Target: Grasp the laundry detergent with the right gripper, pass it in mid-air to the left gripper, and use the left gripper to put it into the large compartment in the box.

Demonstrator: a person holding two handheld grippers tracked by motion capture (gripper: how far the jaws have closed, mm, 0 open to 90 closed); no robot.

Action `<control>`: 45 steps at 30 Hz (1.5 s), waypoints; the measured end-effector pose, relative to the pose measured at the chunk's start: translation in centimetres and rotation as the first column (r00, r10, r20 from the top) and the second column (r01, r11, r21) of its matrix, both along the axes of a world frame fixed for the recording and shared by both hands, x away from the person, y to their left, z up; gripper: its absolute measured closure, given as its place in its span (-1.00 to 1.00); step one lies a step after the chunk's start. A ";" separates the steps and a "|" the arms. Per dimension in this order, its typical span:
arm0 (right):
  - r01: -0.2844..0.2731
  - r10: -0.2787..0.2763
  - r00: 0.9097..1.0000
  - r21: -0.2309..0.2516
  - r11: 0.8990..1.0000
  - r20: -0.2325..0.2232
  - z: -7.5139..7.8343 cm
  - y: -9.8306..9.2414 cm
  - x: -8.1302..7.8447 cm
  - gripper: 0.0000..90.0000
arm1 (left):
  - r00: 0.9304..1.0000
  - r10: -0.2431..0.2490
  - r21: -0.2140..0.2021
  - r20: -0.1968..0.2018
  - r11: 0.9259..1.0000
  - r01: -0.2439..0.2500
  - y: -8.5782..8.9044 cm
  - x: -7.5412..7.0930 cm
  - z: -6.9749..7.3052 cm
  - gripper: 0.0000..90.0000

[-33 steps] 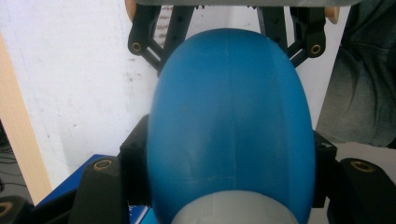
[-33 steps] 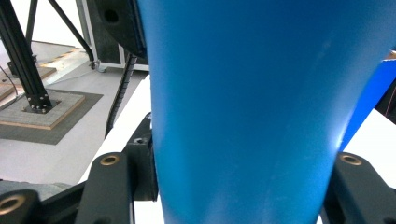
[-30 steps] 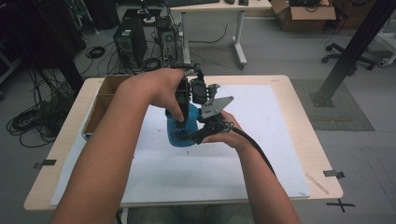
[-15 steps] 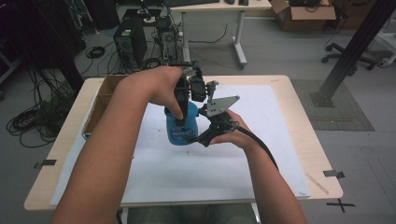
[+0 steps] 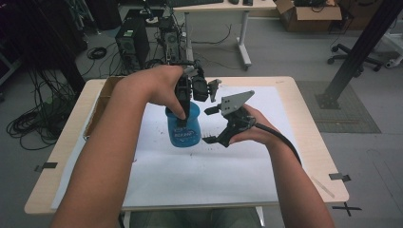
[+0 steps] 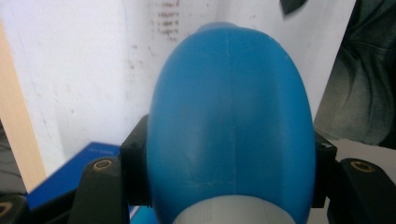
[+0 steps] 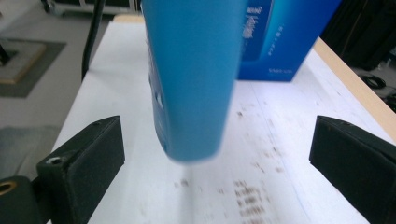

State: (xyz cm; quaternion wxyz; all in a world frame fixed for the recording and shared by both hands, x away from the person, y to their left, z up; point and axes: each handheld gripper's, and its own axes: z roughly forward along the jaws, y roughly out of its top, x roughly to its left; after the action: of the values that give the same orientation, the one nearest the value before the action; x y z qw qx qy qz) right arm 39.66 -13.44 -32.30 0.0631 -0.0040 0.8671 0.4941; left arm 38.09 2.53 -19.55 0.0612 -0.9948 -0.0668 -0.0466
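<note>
The left gripper (image 5: pixel 183 111) points down from above the table (image 5: pixel 311 128), its jaws clamped on the upper part of a blue bottle (image 5: pixel 183 130). In the left gripper view the two black jaws press against opposite sides of the bottle (image 6: pixel 229 126), which stands between them and blocks most of what lies past the tips. The bottle is held clear of the surface: in the right gripper view its lower end (image 7: pixel 194 93) hangs above the white sheet (image 7: pixel 261 154) with a gap beneath it.

The right gripper (image 5: pixel 216 126) sits just to the right of the bottle in the high view, beside its lower half, with nothing gripped. Its jaws have just been opening and now stand wide apart. In the right gripper view the bottle hangs ahead of the jaws, nearer the left one, and neither pad touches it.

Below both grippers the white sheet (image 5: pixel 214 166) covers most of the table and carries dark specks (image 7: pixel 247 196) near the right gripper's tips. Beyond the bottle, as seen from the right gripper, a blue box (image 7: pixel 285 37) stands on the sheet. From the left gripper, a corner of the blue box (image 6: pixel 77 168) lies beside its left jaw.
</note>
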 end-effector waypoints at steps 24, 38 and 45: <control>0.053 -0.047 0.998 -0.255 0.965 0.030 1.9 -3.9 0.7 -0.94 | 0.993 0.116 0.010 0.001 0.993 -0.116 0.1 0.0 0.6 -0.15; 0.102 -0.096 0.995 -0.306 0.946 0.034 2.6 -6.8 0.9 -0.94 | 0.991 0.136 -0.052 -0.007 0.989 -0.136 0.5 -0.3 1.2 -0.15; 0.097 -0.085 0.995 -0.367 0.925 0.048 2.7 -7.9 1.2 -0.94 | 0.981 0.194 -0.046 -0.005 0.980 -0.194 0.6 -0.2 1.6 -0.15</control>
State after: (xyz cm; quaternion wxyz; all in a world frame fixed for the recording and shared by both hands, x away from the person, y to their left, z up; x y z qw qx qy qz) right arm 40.82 -21.37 -29.58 0.0976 0.0166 0.9427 0.3187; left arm 37.93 3.15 -17.94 0.0425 -0.9847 -0.1646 -0.0385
